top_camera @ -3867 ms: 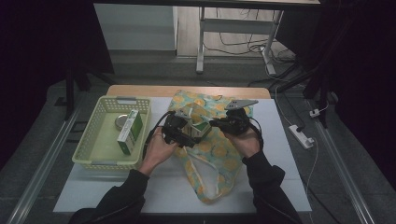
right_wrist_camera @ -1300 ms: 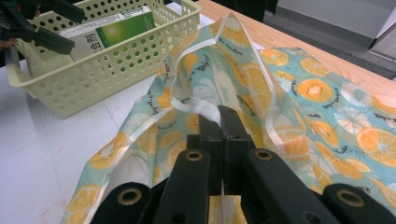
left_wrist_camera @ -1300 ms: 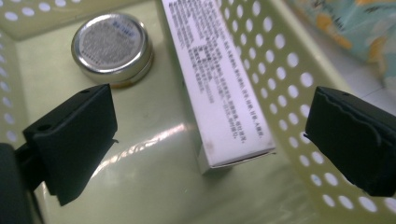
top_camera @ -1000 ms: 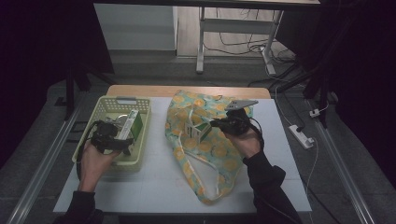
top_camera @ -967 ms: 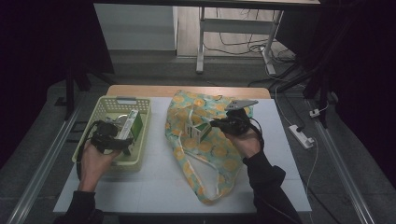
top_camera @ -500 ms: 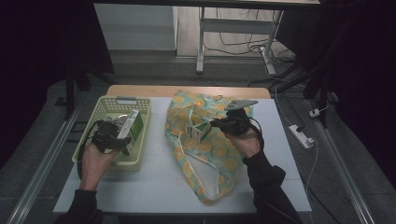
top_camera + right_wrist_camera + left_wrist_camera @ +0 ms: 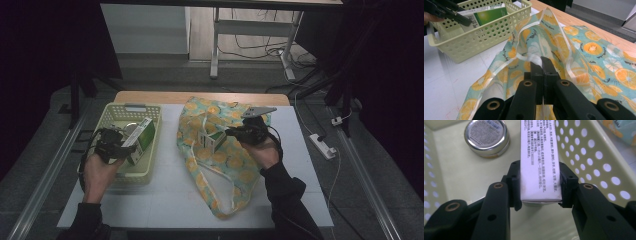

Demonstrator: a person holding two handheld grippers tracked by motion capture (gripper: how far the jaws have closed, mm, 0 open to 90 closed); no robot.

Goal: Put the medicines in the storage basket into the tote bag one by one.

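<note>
Inside the yellow basket (image 7: 120, 172), the left gripper (image 7: 539, 182) has just closed on a white-and-green box (image 7: 539, 157).
Beside it lies a round tin (image 7: 487, 137); the right gripper (image 7: 541, 65), shut, pinches the fruit-print bag's (image 7: 227, 165) rim, a second box (image 7: 212, 141) inside.

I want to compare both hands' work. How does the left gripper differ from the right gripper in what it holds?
The left gripper has just closed wide on a stiff white box over the basket. The right gripper, fully shut, pinches the thin bag's edge. Both hold something.
</note>
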